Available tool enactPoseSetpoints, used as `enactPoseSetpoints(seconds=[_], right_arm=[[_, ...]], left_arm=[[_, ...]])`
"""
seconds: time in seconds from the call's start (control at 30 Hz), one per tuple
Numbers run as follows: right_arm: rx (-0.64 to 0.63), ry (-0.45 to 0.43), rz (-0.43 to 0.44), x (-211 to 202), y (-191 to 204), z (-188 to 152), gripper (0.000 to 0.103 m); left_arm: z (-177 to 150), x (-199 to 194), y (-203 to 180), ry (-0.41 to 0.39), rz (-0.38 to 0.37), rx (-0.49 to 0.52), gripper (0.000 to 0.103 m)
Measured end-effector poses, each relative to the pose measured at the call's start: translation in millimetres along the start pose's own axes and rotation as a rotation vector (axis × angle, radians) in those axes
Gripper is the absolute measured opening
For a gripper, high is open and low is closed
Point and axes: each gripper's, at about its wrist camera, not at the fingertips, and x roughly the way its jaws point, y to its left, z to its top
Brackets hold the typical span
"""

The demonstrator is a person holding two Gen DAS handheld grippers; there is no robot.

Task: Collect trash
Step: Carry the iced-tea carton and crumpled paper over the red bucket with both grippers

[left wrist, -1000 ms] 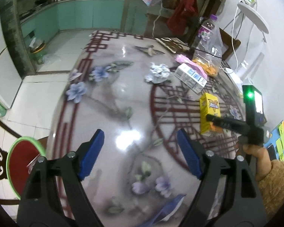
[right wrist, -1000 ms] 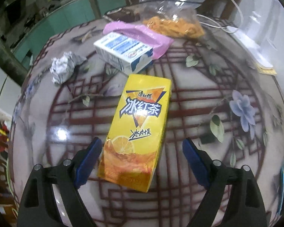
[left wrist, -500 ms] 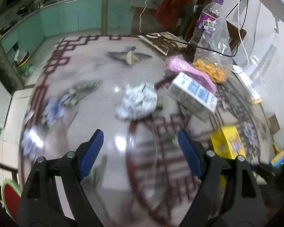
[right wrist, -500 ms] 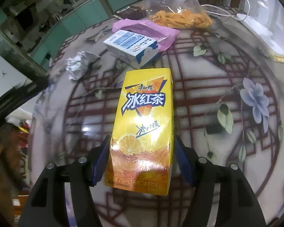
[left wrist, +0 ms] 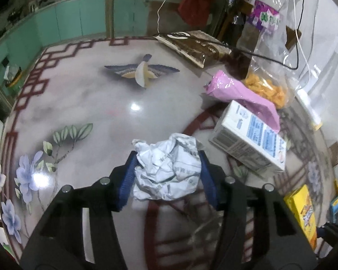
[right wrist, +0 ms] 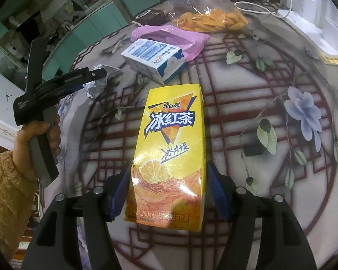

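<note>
Crumpled white paper ball (left wrist: pixel 169 168) is lying on the glossy flower-patterned counter (left wrist: pixel 90 103), sitting between the blue fingers (left wrist: pixel 127 180) of the left gripper (left wrist: pixel 167 178) — the fingers have just been closing in and are now clamping its sides. Yellow iced-tea drink carton (right wrist: pixel 169 153) is being gripped at its lower end by the right gripper (right wrist: pixel 169 193), fingers pressing both sides. White-and-blue milk carton (left wrist: pixel 247 144) is lying just beside the paper ball, touching a pink plastic bag (left wrist: pixel 243 94) behind it.
</note>
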Motion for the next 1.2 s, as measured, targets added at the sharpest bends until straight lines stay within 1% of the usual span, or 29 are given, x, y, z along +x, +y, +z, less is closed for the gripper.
enactPoseSetpoints(seconds=[0.07, 0.17, 0.27, 0.33, 0.37, 0.5, 0.63, 0.83, 1.07, 1.2], right_arm=[[-0.017, -0.012, -0.003, -4.2, 4.9, 0.5, 0.063], [-0.039, -0.029, 0.0, -14.5, 16.0, -1.7, 0.063], [-0.056, -0.046, 0.015, -28.2, 29.7, -7.0, 0.063], [-0.073, -0.061, 0.023, -38.5, 40.1, -12.8, 0.063], [-0.081, -0.069, 0.028, -44.7, 46.1, -16.7, 0.063], [-0.108, -0.098, 0.04, -66.0, 69.4, -32.2, 0.063], [-0.135, -0.112, 0.043, -80.0, 91.2, -50.4, 0.063], [-0.173, -0.13, 0.069, -98.4, 130.2, -79.1, 0.062], [-0.229, -0.155, 0.094, -112.0, 180.0, -108.3, 0.062], [-0.243, -0.164, 0.098, -118.4, 200.2, -125.3, 0.062]], left_arm=[[-2.1, -10.0, 0.0, -0.01, -0.002, -0.008, 0.051], [-8.2, -36.7, -1.6, -0.023, 0.005, -0.016, 0.051], [-18.1, -67.7, 0.0, -0.039, -0.035, -0.058, 0.051], [-29.4, -95.7, -3.2, -0.066, -0.037, -0.055, 0.051], [-37.7, -113.2, -6.2, -0.084, -0.023, -0.041, 0.051], [-63.7, -164.4, -10.4, -0.138, -0.006, 0.002, 0.051], [-95.0, -210.4, -6.7, -0.163, 0.012, 0.001, 0.051], [-137.6, -259.8, 5.0, -0.183, 0.026, -0.028, 0.051], [-171.7, -304.8, 28.9, -0.212, 0.037, -0.035, 0.051], [-185.2, -320.1, 46.2, -0.219, 0.035, -0.053, 0.051]])
